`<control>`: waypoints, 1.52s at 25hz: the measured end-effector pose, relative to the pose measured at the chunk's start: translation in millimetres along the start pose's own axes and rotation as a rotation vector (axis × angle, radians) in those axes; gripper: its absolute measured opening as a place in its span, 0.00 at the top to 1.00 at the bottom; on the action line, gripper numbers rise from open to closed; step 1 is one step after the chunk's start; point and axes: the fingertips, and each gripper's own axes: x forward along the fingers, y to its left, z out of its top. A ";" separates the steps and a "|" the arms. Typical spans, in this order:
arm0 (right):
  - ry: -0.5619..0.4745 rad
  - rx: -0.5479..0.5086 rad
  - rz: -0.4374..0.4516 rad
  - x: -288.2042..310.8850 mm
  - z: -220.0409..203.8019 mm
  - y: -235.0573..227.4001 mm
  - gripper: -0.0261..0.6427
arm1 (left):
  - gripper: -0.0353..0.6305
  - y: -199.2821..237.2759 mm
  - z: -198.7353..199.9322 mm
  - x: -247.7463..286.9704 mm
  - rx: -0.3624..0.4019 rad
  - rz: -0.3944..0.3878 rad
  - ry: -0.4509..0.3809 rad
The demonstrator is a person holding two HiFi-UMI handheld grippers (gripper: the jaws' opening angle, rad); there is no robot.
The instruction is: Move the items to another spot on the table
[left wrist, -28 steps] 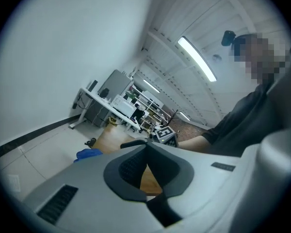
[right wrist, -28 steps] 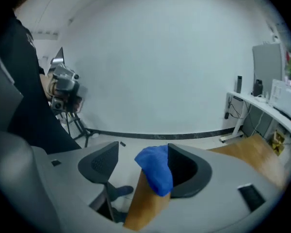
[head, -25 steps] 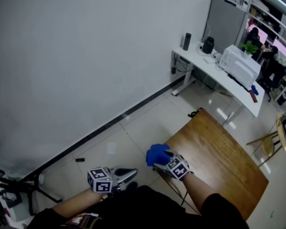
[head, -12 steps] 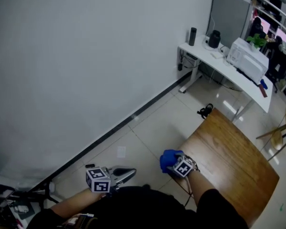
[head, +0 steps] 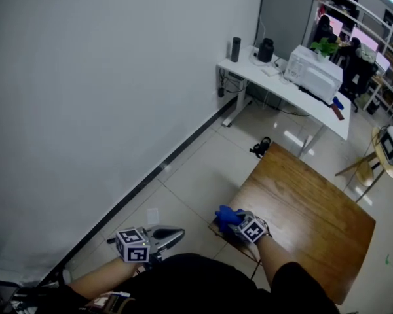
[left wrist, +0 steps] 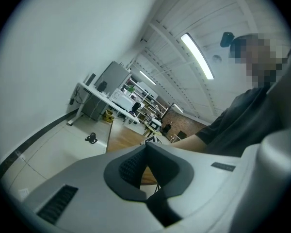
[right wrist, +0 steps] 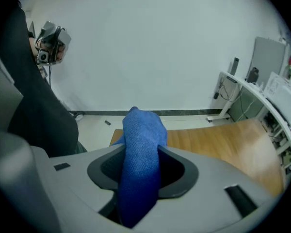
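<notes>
Cloth on the move: the right tool (head: 234,221) was clamped on a bright blue knitted cloth (right wrist: 140,140), its jaws having just been closing around the bundle, which bulged up between them. The cloth hung at the near corner of the brown wooden desk (head: 308,208), close to the edge above the pale tiled floor (head: 203,175). The left tool (left wrist: 145,148) was held off the desk over the floor, jaws together and empty. The step appeared to be a carry to a new spot. Done well, it would likely call for a firm squeeze, a path further onto the bare wood, and release only once the cloth rested clear of the edge.
</notes>
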 end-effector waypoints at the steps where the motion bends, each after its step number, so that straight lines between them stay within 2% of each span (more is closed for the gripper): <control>1: -0.013 0.025 -0.018 -11.8 -4.1 -7.6 0.72 | 0.96 -2.3 0.9 9.0 0.014 -0.012 0.013; 4: -0.024 0.084 -0.076 -53.6 -34.6 -34.5 0.72 | 0.96 -15.5 -2.6 47.3 0.054 -0.059 0.042; 7: -0.035 0.083 -0.144 -105.3 -74.6 -63.0 0.72 | 0.96 -49.3 -11.3 98.4 0.099 -0.120 0.073; 12: -0.040 0.178 -0.220 -191.9 -169.7 -104.8 0.72 | 0.96 -114.1 -25.1 199.6 0.139 -0.173 0.077; 18: -0.034 0.216 -0.291 -293.3 -270.7 -142.9 0.72 | 0.96 -198.3 -42.2 309.4 0.155 -0.248 0.080; 24: -0.043 0.364 -0.460 -381.9 -358.3 -201.9 0.72 | 0.96 -248.0 -71.4 383.6 0.179 -0.401 0.202; 27: -0.043 0.434 -0.529 -419.9 -394.4 -218.8 0.72 | 0.96 -261.6 -82.4 410.7 0.199 -0.449 0.270; 30: -0.023 0.507 -0.582 -454.8 -433.5 -236.6 0.72 | 0.96 -278.7 -89.6 442.3 0.210 -0.474 0.310; 33: -0.021 0.529 -0.602 -481.3 -479.7 -262.3 0.72 | 0.96 -302.0 -102.7 478.7 0.222 -0.485 0.320; 38: -0.058 0.588 -0.616 -527.1 -555.9 -304.9 0.72 | 0.96 -339.4 -116.9 553.5 0.201 -0.435 0.284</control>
